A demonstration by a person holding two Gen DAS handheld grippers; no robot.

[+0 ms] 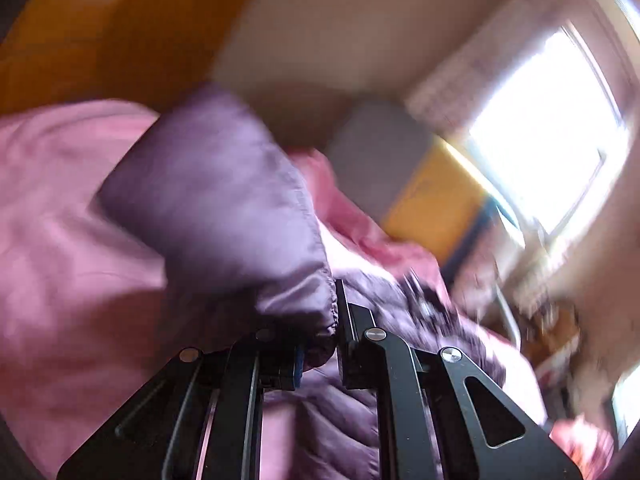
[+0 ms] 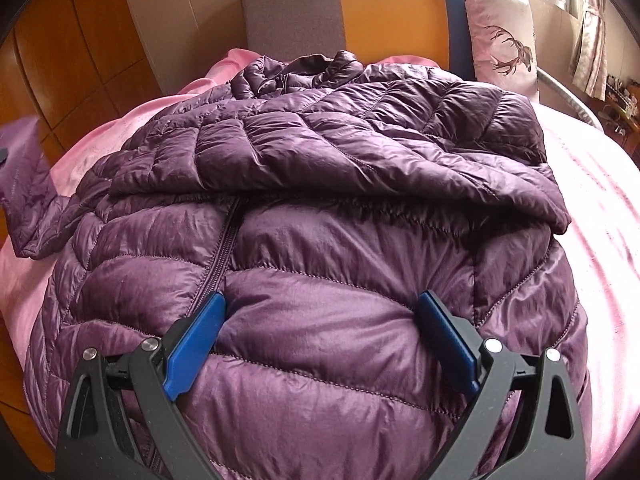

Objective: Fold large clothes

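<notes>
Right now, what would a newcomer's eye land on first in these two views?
The purple puffer jacket spread over the pink bedspread, one sleeve folded across its chest. The right tongs stand wide open, pressed onto its front beside the zipper. The left tongs are pinched shut on the other sleeve's cuff.

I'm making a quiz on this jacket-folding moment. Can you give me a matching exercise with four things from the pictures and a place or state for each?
Things:
1. left hand-held gripper
2. right hand-held gripper
3. pillow
4. bedsheet

Places or states:
A. pink, spread under the jacket
B. open, its blue pads pressed onto the jacket's front
C. shut on the sleeve cuff
D. propped against the headboard, with a deer drawing

Pairs: 1-C, 2-B, 3-D, 4-A
</notes>
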